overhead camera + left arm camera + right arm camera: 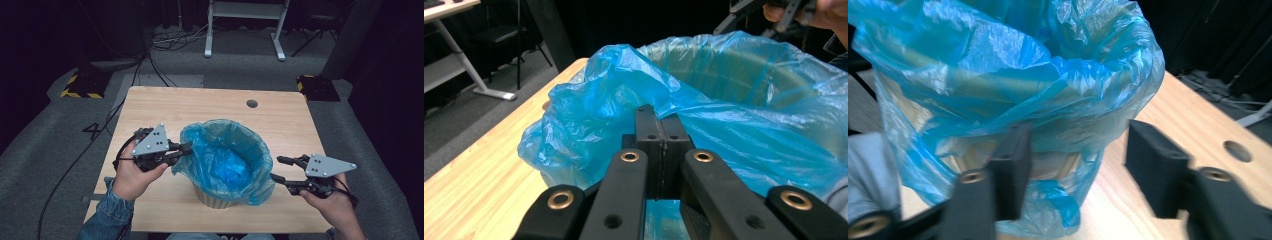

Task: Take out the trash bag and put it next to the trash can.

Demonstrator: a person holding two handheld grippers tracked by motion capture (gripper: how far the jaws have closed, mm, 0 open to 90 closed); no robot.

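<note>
Blue bin liner [227, 160] drapes over a small bin [216, 200] at the tabletop's [210, 102] near centre; left gripper [186, 148] pinches its left rim to pull it taut, right gripper [276, 169] stands apart beside it

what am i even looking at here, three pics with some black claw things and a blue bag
These are three cameras on one moment. A person sits at a wooden table and holds a hand tool in each hand: a two-jaw gripper, a kind of pincer.

The high view looks down from above the person. The other two pictures come from small cameras riding on each gripper, looking along its black jaws.

On the table stands a small pale bin lined with a blue plastic bag, whose edge is folded over the rim.

The left gripper has its jaws shut, and they seem to pinch the bag's edge. The right gripper is open beside the bin's other side, holding nothing; its jaws stand apart with the bag behind them.
</note>
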